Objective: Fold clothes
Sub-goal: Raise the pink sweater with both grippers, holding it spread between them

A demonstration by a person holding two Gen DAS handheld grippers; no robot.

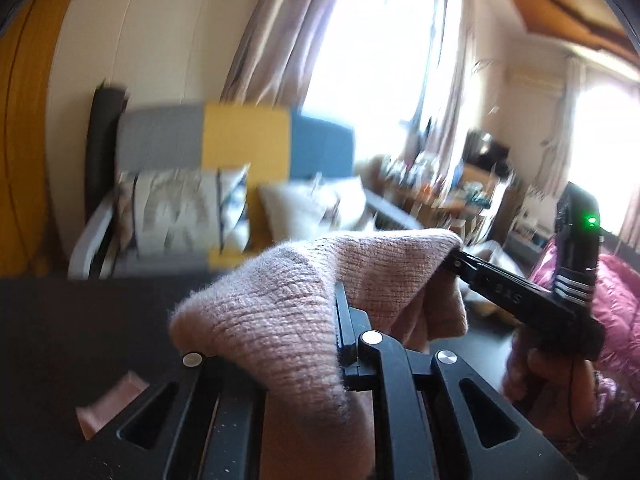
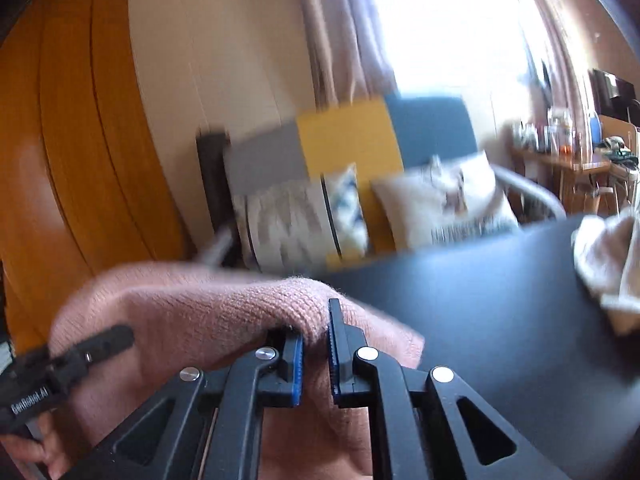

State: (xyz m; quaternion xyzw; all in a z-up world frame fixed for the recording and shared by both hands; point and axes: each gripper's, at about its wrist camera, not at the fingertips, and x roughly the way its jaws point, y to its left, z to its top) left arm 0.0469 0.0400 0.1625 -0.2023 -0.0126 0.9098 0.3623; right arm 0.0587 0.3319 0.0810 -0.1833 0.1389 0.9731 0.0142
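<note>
A pink knit garment [image 1: 280, 312] hangs lifted above the dark table [image 1: 80, 312], stretched between both grippers. My left gripper [image 1: 320, 320] is shut on one bunched edge, and the knit drapes over its left finger. The right gripper [image 1: 456, 258] comes in from the right and bites the garment's far corner. In the right wrist view the right gripper [image 2: 316, 336] is shut on a fold of the pink knit garment [image 2: 224, 308] between its blue pads. The left gripper [image 2: 108, 340] grips the cloth at the left. A hand [image 2: 24, 452] holds it.
A cream cloth [image 2: 608, 256] lies on the table [image 2: 480, 300] at the right. Behind the table stands a grey, yellow and blue sofa [image 1: 180, 208] with cushions. A pink quilted item [image 1: 616, 304] is at the right. A pink scrap [image 1: 108, 408] shows low on the table.
</note>
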